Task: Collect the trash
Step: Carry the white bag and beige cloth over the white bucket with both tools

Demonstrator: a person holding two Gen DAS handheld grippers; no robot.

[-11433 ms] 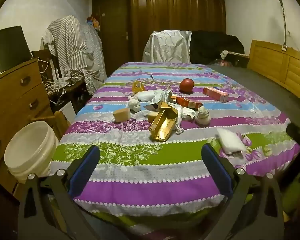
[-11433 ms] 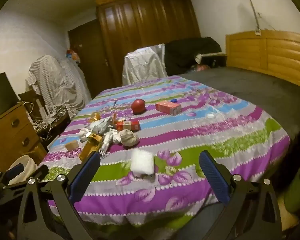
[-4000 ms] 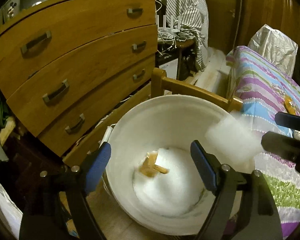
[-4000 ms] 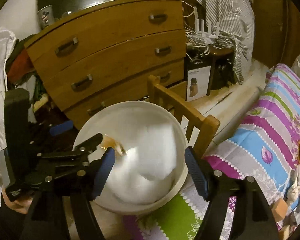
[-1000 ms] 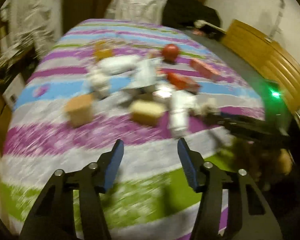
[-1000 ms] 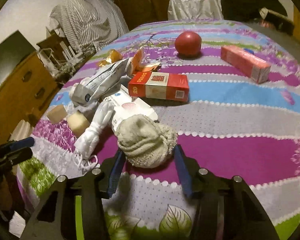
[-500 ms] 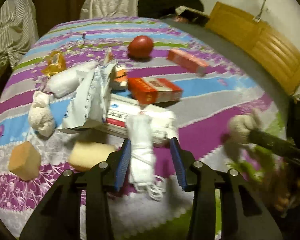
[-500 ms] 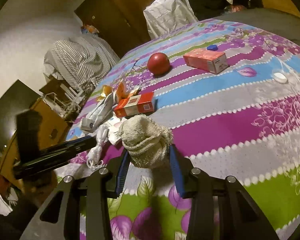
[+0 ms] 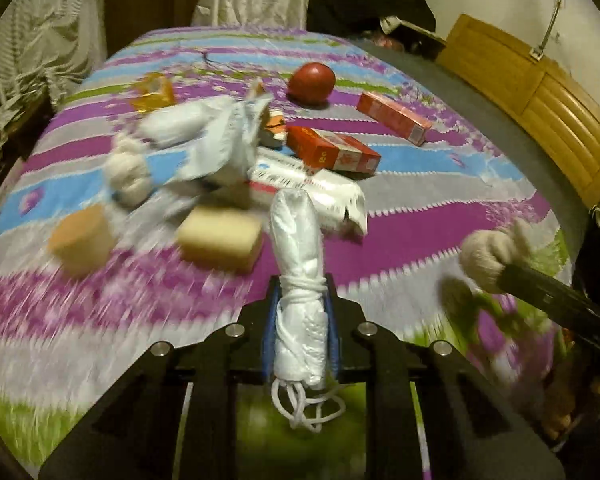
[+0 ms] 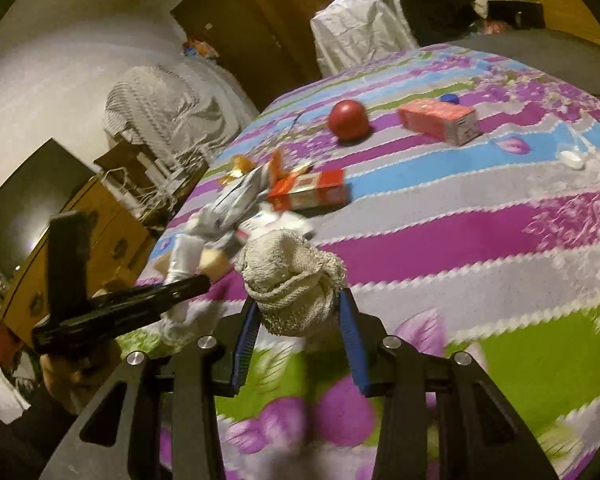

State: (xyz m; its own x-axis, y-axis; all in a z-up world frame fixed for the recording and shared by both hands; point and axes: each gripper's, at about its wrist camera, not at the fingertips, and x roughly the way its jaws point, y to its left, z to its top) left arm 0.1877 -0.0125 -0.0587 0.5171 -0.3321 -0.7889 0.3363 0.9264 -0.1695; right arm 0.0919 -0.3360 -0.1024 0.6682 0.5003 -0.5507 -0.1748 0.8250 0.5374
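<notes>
My left gripper is shut on a white rolled cloth bundle tied with string and holds it above the striped bedspread. My right gripper is shut on a grey knitted wad, lifted off the bed; it also shows in the left wrist view. Trash left on the bed: a red box, a white box, a silver wrapper, two sponge blocks, a white wad.
A red ball and a pink carton lie farther back on the bed. A wooden dresser stands at the left, a wooden headboard at the right. A blue cap and a white lid lie on the bedspread.
My left gripper has closed on the white cloth bundle and lifted it. My right gripper has pulled the knitted wad back toward the bed's near edge.
</notes>
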